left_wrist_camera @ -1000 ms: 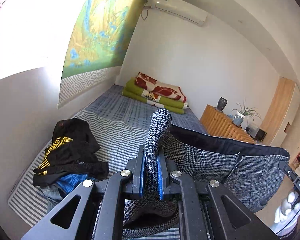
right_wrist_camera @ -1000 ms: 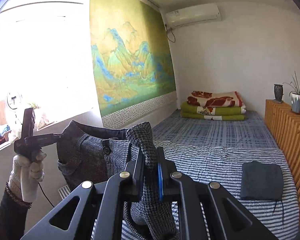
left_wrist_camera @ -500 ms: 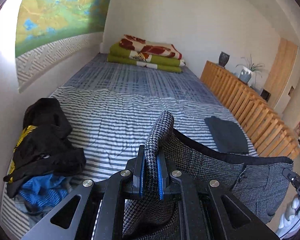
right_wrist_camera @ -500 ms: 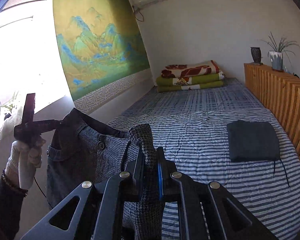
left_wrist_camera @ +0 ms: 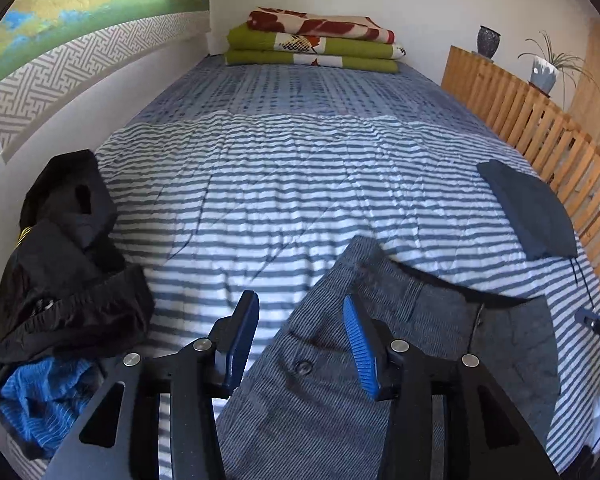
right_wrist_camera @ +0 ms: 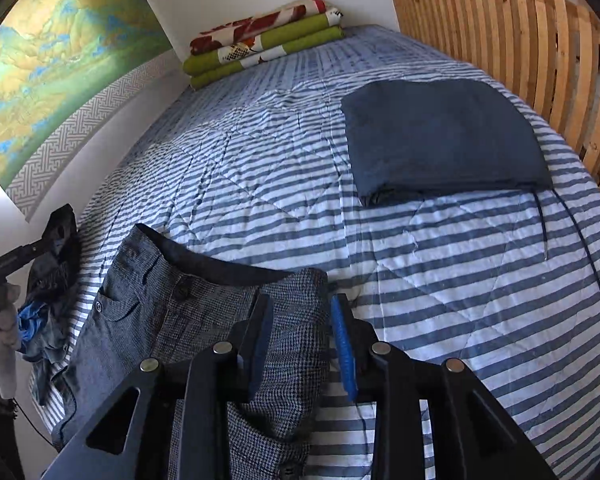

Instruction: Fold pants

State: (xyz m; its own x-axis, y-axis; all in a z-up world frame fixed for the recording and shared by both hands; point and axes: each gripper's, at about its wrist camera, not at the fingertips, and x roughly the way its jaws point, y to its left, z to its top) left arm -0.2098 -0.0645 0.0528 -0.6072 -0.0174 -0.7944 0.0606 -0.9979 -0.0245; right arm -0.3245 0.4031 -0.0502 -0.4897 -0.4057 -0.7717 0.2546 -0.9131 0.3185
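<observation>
Both grippers have let go: left gripper (left_wrist_camera: 300,340) jaws now wide, right gripper (right_wrist_camera: 302,338) jaws narrower but slack over the waistband; checked pants (left_wrist_camera: 380,360) laid flat on striped bed (left_wrist_camera: 300,184), left of folded navy garment (right_wrist_camera: 440,136); ready for first fold.

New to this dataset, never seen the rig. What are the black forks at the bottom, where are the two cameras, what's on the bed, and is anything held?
There is no robot here. A person holds a two-finger tool in each hand, and a fisheye camera on each looks forward along its blue-padded fingers.

One picture is from the left tool, the other from the right tool.

Both look down on a striped bed. The grey checked pants lie flat on it, waistband spread. Both tools are open over the waistband corners and grip nothing.

Also on the bed are a pile of dark clothes on the left, a folded navy garment on the right, and stacked blankets at the far end.
</observation>
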